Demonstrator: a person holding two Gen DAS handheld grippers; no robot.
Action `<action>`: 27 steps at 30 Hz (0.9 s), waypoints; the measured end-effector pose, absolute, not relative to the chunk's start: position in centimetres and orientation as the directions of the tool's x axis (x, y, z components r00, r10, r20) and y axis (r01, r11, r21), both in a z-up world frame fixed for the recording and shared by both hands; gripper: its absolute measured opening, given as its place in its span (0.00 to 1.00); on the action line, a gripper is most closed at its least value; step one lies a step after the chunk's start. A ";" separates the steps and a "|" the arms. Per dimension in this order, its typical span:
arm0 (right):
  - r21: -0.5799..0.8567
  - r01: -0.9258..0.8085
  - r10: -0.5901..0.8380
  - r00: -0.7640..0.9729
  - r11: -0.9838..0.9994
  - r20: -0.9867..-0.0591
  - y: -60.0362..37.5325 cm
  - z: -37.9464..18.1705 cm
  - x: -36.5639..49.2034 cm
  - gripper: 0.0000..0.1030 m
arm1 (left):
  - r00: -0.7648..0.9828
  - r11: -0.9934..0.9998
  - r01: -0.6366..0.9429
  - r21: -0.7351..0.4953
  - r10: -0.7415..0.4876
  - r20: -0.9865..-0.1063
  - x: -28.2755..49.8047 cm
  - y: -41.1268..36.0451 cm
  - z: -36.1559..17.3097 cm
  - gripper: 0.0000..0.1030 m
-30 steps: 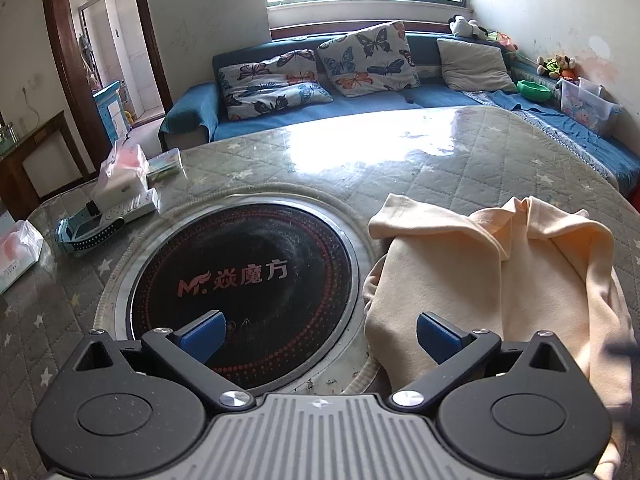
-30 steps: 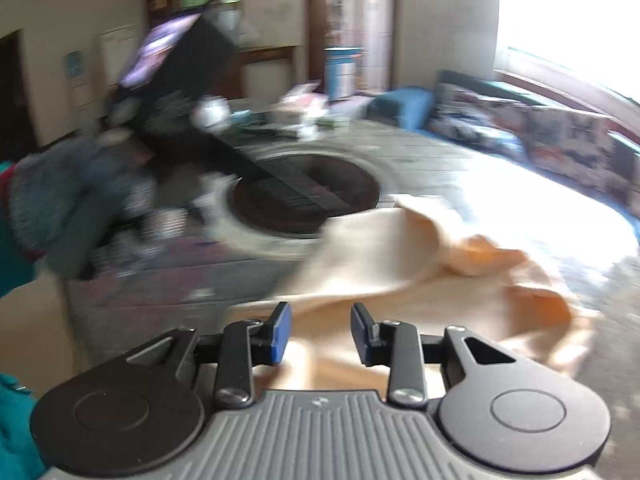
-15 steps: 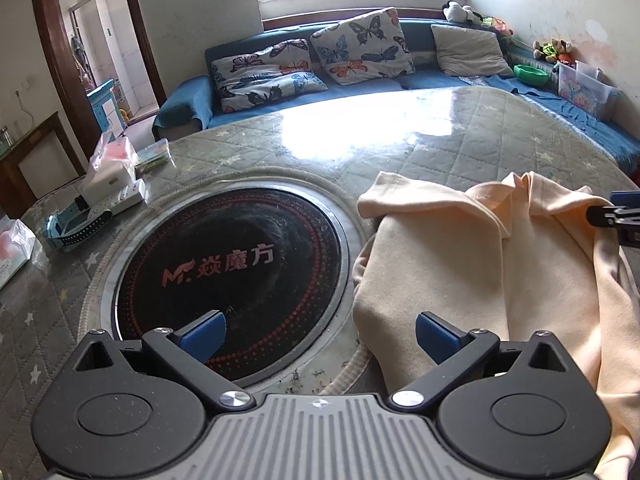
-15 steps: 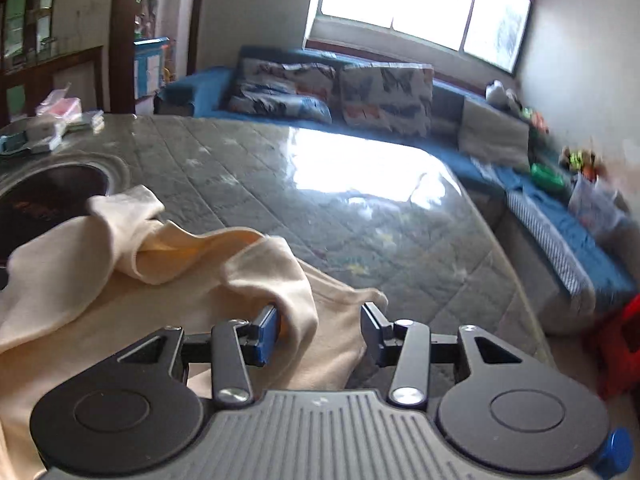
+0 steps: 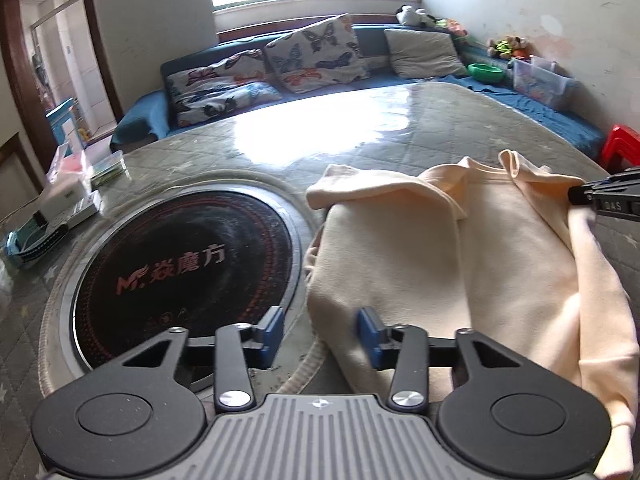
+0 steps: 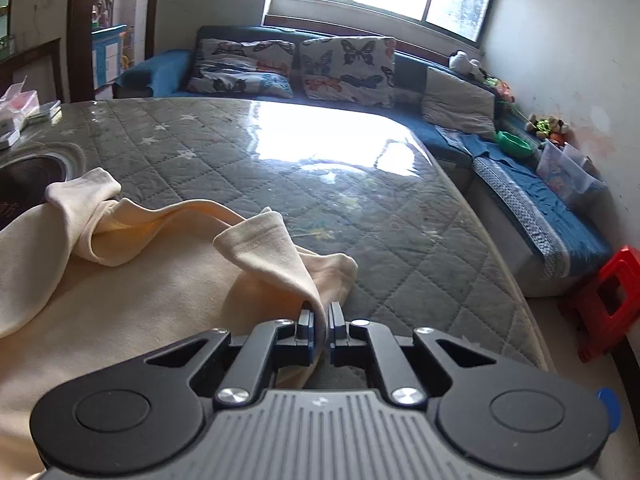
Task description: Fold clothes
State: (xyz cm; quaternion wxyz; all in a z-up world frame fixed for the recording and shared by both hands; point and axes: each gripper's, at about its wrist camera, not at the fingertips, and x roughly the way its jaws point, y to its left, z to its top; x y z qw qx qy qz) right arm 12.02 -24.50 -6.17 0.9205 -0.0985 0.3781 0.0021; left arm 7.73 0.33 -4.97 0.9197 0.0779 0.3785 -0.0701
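Observation:
A cream garment [image 5: 460, 248] lies crumpled on the quilted table, partly over the rim of a round black cooktop [image 5: 180, 268]. My left gripper [image 5: 320, 330] is open, jaws half apart, with the garment's near left edge between the blue pads. My right gripper [image 6: 319, 326] is shut on a fold at the cream garment's [image 6: 120, 300] right edge and lifts it slightly. The right gripper's tip also shows at the right of the left wrist view [image 5: 580, 196].
The quilted table [image 6: 280, 184] stretches ahead to a blue sofa with butterfly cushions [image 5: 312, 56]. Boxes and packets [image 5: 68, 196] sit at the table's left edge. A red stool [image 6: 612, 296] stands on the floor at right.
My right gripper swung round to the garment's right edge and shut on a fold. My left gripper's jaws narrowed around the near left edge.

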 end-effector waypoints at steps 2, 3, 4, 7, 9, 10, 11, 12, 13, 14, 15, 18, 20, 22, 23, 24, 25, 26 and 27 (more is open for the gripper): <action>-0.180 -0.066 -0.080 0.710 0.982 -0.700 -24.3 -6.1 12.0 0.06 | 0.703 0.977 0.198 0.077 -0.087 -0.706 7.7 0.4 -5.0 0.35; -0.176 -0.061 -0.082 0.707 0.983 -0.702 -24.1 -6.1 11.9 0.06 | 0.702 0.977 0.202 0.068 -0.096 -0.706 7.7 0.5 -5.1 0.34; -0.172 -0.055 -0.083 0.705 0.984 -0.705 -24.0 -6.1 11.9 0.06 | 0.700 0.977 0.205 0.056 -0.107 -0.706 7.7 0.7 -5.1 0.32; -0.174 -0.042 -0.094 0.706 0.984 -0.702 -23.1 -6.0 11.7 0.09 | 0.695 0.976 0.217 0.024 -0.137 -0.706 7.9 1.1 -5.3 0.32; -0.176 -0.042 -0.096 0.705 0.983 -0.703 -22.6 -6.0 11.7 0.12 | 0.691 0.975 0.223 0.008 -0.153 -0.706 8.1 1.4 -5.4 0.32; -0.177 -0.042 -0.097 0.704 0.983 -0.703 -22.4 -5.9 11.6 0.17 | 0.688 0.974 0.225 -0.003 -0.161 -0.707 8.2 1.6 -5.5 0.32; -0.181 -0.045 -0.098 0.704 0.982 -0.704 -22.1 -5.8 11.6 0.22 | 0.685 0.975 0.224 -0.014 -0.167 -0.709 8.3 1.7 -5.5 0.33; -0.184 -0.049 -0.097 0.704 0.982 -0.704 -21.8 -5.8 11.6 0.31 | 0.681 0.975 0.222 -0.025 -0.173 -0.711 8.4 1.9 -5.5 0.34; -0.186 -0.054 -0.095 0.705 0.981 -0.703 -21.6 -5.8 11.6 0.35 | 0.678 0.975 0.221 -0.036 -0.180 -0.713 8.5 2.1 -5.5 0.34; -0.190 -0.059 -0.095 0.705 0.980 -0.703 -21.4 -5.8 11.6 0.35 | 0.677 0.974 0.221 -0.040 -0.183 -0.713 8.5 2.1 -5.5 0.34; -0.200 -0.061 -0.101 0.701 0.978 -0.706 -21.1 -5.9 11.8 0.35 | 0.676 0.974 0.222 -0.044 -0.186 -0.713 8.5 2.2 -5.5 0.34; -0.210 -0.060 -0.112 0.688 0.976 -0.717 -20.7 -6.3 12.3 0.33 | 0.677 0.973 0.224 -0.047 -0.190 -0.711 8.4 2.2 -5.6 0.34; -0.218 -0.064 -0.115 0.688 0.974 -0.717 -20.4 -6.5 12.4 0.27 | 0.676 0.973 0.224 -0.050 -0.193 -0.711 8.4 2.2 -5.6 0.34; -0.226 -0.069 -0.118 0.689 0.972 -0.715 -20.2 -6.6 12.5 0.19 | 0.675 0.973 0.224 -0.053 -0.194 -0.712 8.4 2.3 -5.6 0.34; -0.235 -0.072 -0.122 0.691 0.969 -0.713 -20.1 -6.7 12.5 0.17 | 0.675 0.973 0.224 -0.052 -0.194 -0.712 8.4 2.2 -5.6 0.34; -0.241 -0.075 -0.124 0.692 0.968 -0.711 -20.1 -6.7 12.5 0.12 | 0.675 0.973 0.224 -0.052 -0.193 -0.712 8.4 2.2 -5.6 0.34; -0.245 -0.074 -0.126 0.693 0.967 -0.710 -20.0 -6.7 12.5 0.10 | 0.674 0.973 0.223 -0.052 -0.192 -0.713 8.4 2.2 -5.6 0.34; -0.248 -0.073 -0.129 0.694 0.966 -0.708 -20.0 -6.7 12.4 0.09 | 0.674 0.974 0.222 -0.051 -0.192 -0.713 8.4 2.2 -5.5 0.34; -0.250 -0.069 -0.133 0.697 0.966 -0.705 -20.0 -6.6 12.4 0.06 | 0.673 0.974 0.220 -0.052 -0.190 -0.715 8.4 2.2 -5.5 0.34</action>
